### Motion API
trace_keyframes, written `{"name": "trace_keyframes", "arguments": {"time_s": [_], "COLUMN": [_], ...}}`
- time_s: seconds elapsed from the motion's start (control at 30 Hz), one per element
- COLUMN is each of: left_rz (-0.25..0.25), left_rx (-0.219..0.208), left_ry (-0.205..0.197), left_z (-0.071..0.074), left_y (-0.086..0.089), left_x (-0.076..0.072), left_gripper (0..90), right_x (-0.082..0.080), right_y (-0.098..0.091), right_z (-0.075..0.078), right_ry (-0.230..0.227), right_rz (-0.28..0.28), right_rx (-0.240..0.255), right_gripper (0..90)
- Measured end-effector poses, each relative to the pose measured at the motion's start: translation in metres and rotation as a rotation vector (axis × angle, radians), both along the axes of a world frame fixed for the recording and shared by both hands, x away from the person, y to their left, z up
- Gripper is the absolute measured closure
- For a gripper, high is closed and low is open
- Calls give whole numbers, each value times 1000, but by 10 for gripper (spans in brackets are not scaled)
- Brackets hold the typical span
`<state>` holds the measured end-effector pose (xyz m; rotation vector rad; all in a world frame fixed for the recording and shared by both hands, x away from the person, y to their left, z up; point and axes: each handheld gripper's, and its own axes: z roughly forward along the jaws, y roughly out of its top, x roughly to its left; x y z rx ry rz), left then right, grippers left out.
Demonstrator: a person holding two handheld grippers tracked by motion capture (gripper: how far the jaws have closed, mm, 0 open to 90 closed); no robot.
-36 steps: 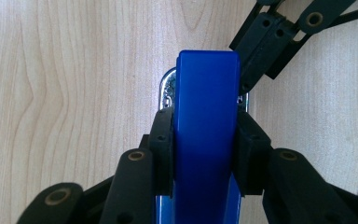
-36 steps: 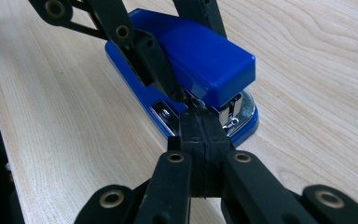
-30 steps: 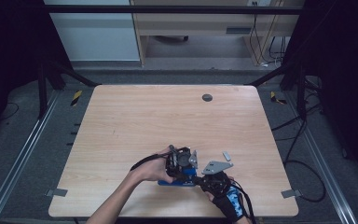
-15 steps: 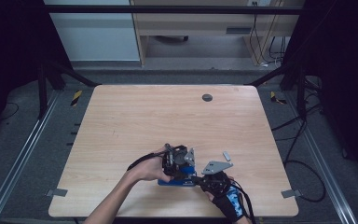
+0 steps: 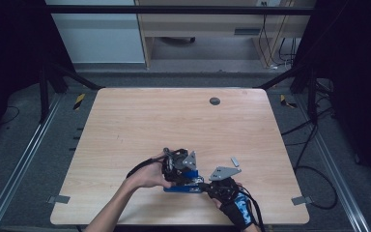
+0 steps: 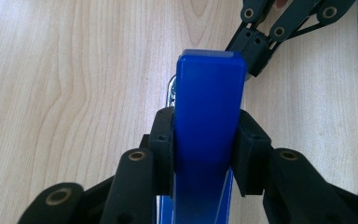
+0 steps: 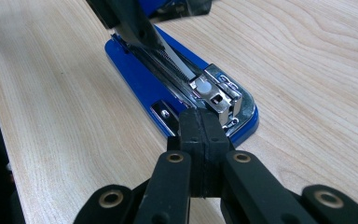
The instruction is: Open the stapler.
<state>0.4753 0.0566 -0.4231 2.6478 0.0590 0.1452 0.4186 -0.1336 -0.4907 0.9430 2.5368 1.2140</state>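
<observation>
A blue stapler [image 5: 183, 188] lies near the table's front edge with its top swung up off the base. My left gripper [image 6: 206, 135] is shut on the blue top cover [image 6: 209, 79], one pad pressing each side. In the high view the left gripper [image 5: 178, 166] sits just above the stapler. The blue base [image 7: 140, 79] and the bare metal staple channel [image 7: 186, 74] are exposed. My right gripper [image 7: 204, 135] is shut with nothing between its pads, its tip right at the stapler's front end; from above the right gripper [image 5: 207, 185] is to the stapler's right.
A small grey strip [image 5: 235, 161] lies on the wooden table [image 5: 174, 121] just right of the grippers. A dark round grommet [image 5: 214, 101] is set in the far part. The table's front edge runs close behind both hands.
My left gripper, still holding the stapler's cover, has edged slightly to the left. The right gripper has stayed where it was.
</observation>
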Motion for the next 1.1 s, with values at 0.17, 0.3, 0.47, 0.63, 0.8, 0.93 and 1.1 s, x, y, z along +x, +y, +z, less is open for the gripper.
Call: {"name": "trace_keyframes", "arguments": {"time_s": [0.17, 0.3, 0.47, 0.63, 0.8, 0.93, 1.1], "left_rz": [5, 9, 13, 15, 21, 23, 26], "left_rx": [-26, -42, -63, -77, -115, -139, -165], "left_ry": [-9, -7, -4, -6, 1, 0, 0], "left_z": [0, -1, -1, -1, -2, -3, -4], "left_y": [4, 6, 10, 12, 18, 21, 25], "left_x": [-2, -1, -1, -1, -1, -1, -2], "left_gripper": [648, 648, 648, 648, 647, 647, 646], "right_x": [0, 0, 0, 0, 0, 0, 0], "right_y": [0, 0, 0, 0, 0, 0, 0], "right_z": [0, 0, 0, 0, 0, 0, 0], "right_ry": [2, 3, 1, 1, 2, 3, 4], "right_rz": [0, 0, -1, 0, -2, -4, -4], "right_rx": [0, 0, 0, 0, -1, 0, 6], "right_gripper": [900, 900, 900, 900, 900, 900, 900]}}
